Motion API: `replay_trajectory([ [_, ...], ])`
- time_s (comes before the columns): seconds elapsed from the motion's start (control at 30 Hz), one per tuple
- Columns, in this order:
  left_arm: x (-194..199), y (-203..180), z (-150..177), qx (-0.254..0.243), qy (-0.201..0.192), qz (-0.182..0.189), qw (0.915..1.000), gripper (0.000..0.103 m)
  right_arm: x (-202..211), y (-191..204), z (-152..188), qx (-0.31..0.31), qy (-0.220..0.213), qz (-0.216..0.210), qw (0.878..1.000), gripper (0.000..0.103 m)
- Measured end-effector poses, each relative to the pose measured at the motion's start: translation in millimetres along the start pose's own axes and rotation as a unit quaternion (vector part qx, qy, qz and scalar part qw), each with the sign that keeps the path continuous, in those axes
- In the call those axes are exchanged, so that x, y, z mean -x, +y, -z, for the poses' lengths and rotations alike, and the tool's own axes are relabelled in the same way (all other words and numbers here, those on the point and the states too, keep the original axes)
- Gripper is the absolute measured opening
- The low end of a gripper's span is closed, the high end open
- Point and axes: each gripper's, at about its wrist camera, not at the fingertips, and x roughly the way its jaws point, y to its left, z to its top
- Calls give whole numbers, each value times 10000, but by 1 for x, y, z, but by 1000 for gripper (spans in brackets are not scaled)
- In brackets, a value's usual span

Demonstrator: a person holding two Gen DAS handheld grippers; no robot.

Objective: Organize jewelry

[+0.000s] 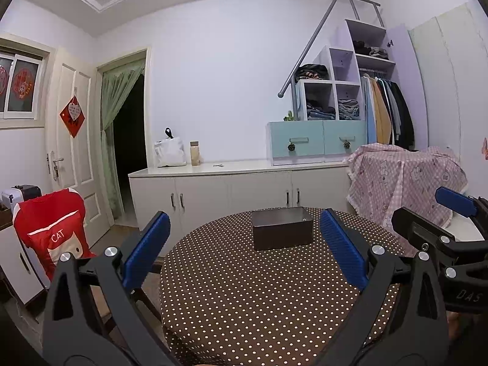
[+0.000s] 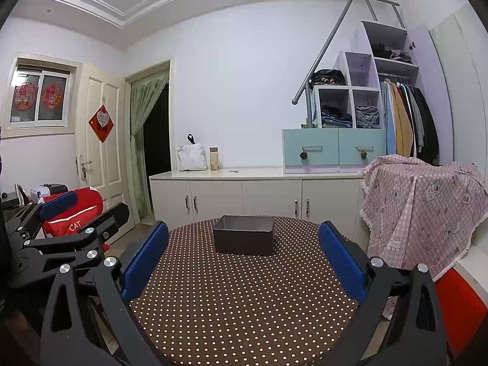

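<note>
A dark open box (image 1: 282,228) sits toward the far side of the round polka-dot desk (image 1: 244,299). The left gripper (image 1: 244,244) and right gripper (image 2: 242,250) hover side by side above the near edge, fingers released, grasping nothing.

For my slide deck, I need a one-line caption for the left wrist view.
Open left gripper above a polka-dot table, facing a dark box; right gripper alongside.

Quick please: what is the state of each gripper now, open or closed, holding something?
Left gripper: open, holding nothing.
Right gripper: open, holding nothing.
</note>
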Motion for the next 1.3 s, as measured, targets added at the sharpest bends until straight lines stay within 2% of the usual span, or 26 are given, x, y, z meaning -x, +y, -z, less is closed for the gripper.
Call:
replay_trajectory([
  [0.5, -24, -9, 8, -49, 206, 16, 9998, 97, -21, -2, 7, -138, 255, 43, 9996, 95],
  [1.3, -115, -21, 15, -42, 964, -44, 9953, 97, -110, -29, 15, -440, 951, 27, 9945, 95],
])
